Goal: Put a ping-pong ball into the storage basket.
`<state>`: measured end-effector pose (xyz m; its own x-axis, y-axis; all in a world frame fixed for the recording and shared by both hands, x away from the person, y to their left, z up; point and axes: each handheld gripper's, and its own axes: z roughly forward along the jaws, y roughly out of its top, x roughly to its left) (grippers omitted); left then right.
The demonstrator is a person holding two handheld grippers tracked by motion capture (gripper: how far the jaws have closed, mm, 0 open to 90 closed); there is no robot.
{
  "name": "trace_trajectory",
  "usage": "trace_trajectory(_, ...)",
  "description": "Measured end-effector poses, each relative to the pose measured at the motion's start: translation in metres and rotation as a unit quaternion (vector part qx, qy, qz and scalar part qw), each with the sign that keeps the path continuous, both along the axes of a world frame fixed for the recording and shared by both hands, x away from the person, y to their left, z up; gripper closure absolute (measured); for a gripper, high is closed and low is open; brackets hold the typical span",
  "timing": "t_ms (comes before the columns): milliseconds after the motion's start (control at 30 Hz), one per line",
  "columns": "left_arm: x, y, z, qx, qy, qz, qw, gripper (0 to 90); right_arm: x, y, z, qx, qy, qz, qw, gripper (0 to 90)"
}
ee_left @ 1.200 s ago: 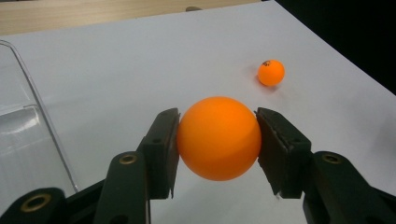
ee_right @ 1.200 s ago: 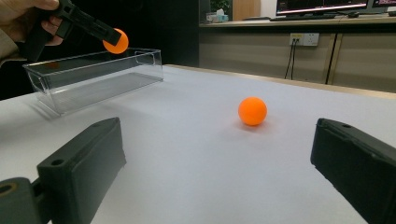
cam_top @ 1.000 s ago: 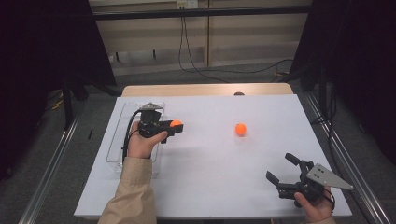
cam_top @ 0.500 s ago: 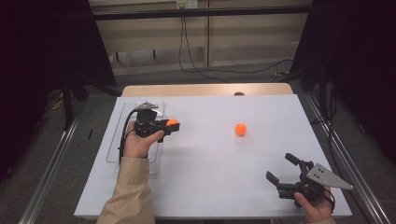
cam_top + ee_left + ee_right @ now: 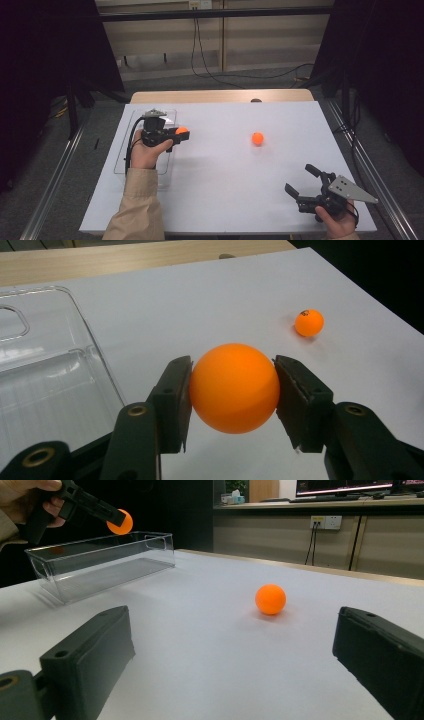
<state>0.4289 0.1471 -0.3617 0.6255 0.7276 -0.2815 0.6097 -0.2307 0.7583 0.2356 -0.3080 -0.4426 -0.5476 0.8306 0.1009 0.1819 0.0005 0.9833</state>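
My left gripper is shut on an orange ball, its two black pads pressing the ball's sides. It holds the ball in the air beside the right wall of a clear plastic box at the table's left. A second orange ball lies on the white table right of centre, also seen from the left gripper and from the right gripper. My right gripper rests open near the table's front right corner, jaws wide apart and pointing toward that ball.
The white table has a wooden strip along its far edge. The clear box stands open-topped at the left. Dark curtains and cables lie beyond the table.
The left gripper with its ball has shifted slightly toward the far side, staying by the clear box. The right gripper and the loose ball have not moved.
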Motion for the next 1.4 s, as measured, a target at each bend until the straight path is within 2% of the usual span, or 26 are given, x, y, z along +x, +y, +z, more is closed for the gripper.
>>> trace_trajectory(1400,0.001,0.020,0.004,0.010,-0.016,0.025,0.9995,51.0,0.000,0.000,0.000,0.000,0.000,0.002,1.0000,2.5)
